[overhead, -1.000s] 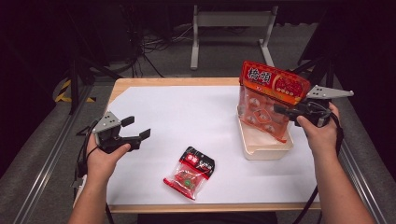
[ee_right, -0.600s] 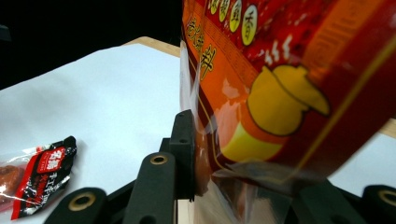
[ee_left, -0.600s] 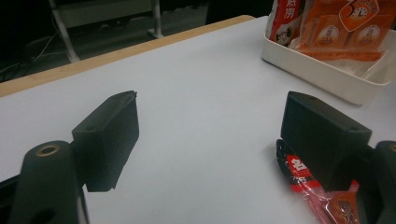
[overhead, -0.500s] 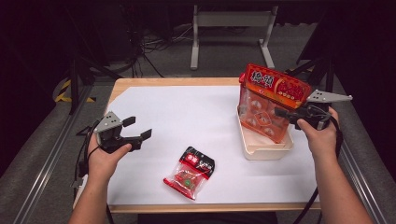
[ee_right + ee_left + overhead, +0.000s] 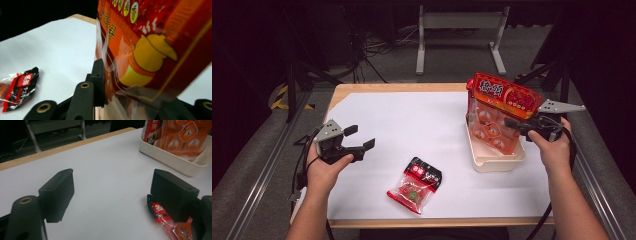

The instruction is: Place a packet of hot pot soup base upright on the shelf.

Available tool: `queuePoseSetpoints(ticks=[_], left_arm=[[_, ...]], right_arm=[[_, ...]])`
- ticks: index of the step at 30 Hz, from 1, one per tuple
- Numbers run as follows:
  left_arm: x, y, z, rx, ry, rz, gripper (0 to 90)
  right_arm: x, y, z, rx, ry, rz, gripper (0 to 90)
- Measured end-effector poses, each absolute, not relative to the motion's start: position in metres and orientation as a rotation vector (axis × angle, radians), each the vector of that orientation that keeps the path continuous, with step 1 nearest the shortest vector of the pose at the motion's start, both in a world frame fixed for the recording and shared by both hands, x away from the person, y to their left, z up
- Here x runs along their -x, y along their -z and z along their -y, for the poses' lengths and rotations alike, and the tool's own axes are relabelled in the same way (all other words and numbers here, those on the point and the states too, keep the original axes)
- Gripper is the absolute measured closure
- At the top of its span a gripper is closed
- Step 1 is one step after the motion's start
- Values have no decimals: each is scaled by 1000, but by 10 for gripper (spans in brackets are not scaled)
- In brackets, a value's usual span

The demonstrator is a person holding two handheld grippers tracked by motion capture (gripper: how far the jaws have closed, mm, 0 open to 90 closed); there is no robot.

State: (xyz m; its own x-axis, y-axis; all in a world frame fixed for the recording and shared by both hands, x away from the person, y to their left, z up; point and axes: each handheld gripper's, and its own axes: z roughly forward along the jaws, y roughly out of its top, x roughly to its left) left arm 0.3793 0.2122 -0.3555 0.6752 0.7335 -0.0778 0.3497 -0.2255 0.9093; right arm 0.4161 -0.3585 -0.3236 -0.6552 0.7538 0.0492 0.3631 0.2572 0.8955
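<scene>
Orange bag fills centre and right, pinched between the jaws rising from the bottom. Small red packet lower left, on white table.

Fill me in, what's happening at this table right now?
The person's right claw is clamped on a big orange snack bag, holding it upright in the cream tray at the table's right side. The left claw hangs open over the white table, gripping nothing. A small red and black packet lies flat near the front edge, untouched.
</scene>
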Motion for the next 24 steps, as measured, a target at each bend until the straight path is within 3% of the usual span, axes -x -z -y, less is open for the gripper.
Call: queuePoseSetpoints(ticks=[12,24], left_arm=[[-379,356,-213,-1831,-453,-858,200],[-380,356,-210,-1842,-446,-857,199]], right_arm=[[-420,340,348,-1008,-1302,-2159,697],[-414,361,368,-1083,-1366,-2111,698]])
